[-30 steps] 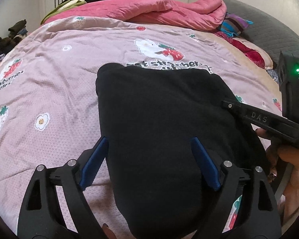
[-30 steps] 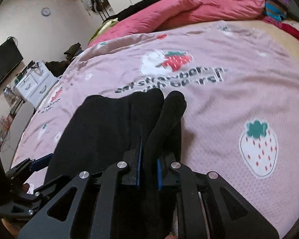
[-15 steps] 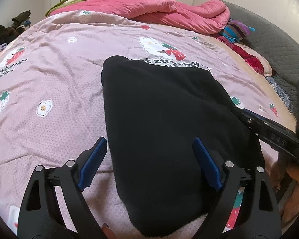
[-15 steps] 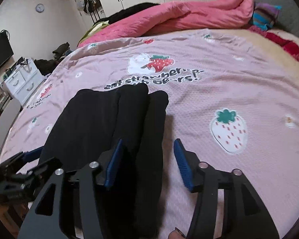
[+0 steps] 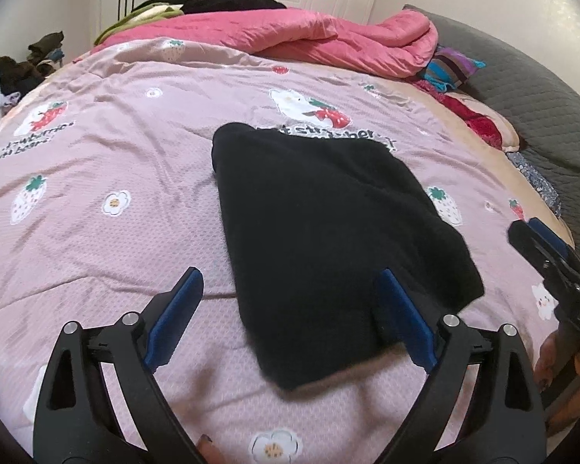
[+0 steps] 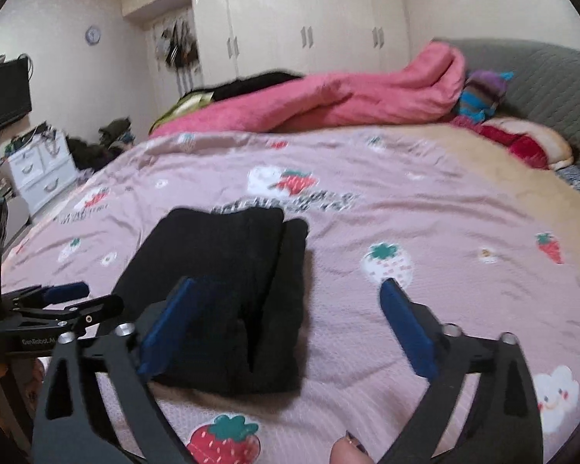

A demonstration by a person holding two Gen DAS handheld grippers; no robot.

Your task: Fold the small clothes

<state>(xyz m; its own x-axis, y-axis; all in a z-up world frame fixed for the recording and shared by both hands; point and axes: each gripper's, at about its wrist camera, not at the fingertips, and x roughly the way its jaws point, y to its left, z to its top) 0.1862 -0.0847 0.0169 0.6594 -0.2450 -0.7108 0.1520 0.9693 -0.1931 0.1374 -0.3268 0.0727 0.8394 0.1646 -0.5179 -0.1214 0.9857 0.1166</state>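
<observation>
Black garment [image 5: 321,239] matt fuzzy knit; pink bedspread [image 5: 96,232] dimpled cloth; wardrobe doors [image 6: 290,31] glossy white

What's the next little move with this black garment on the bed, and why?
Probably lift both grippers clear and leave it. The black garment lies folded in layers on the pink bedspread. The left gripper and right gripper are both open, gripping nothing, so this fold looks finished.
</observation>
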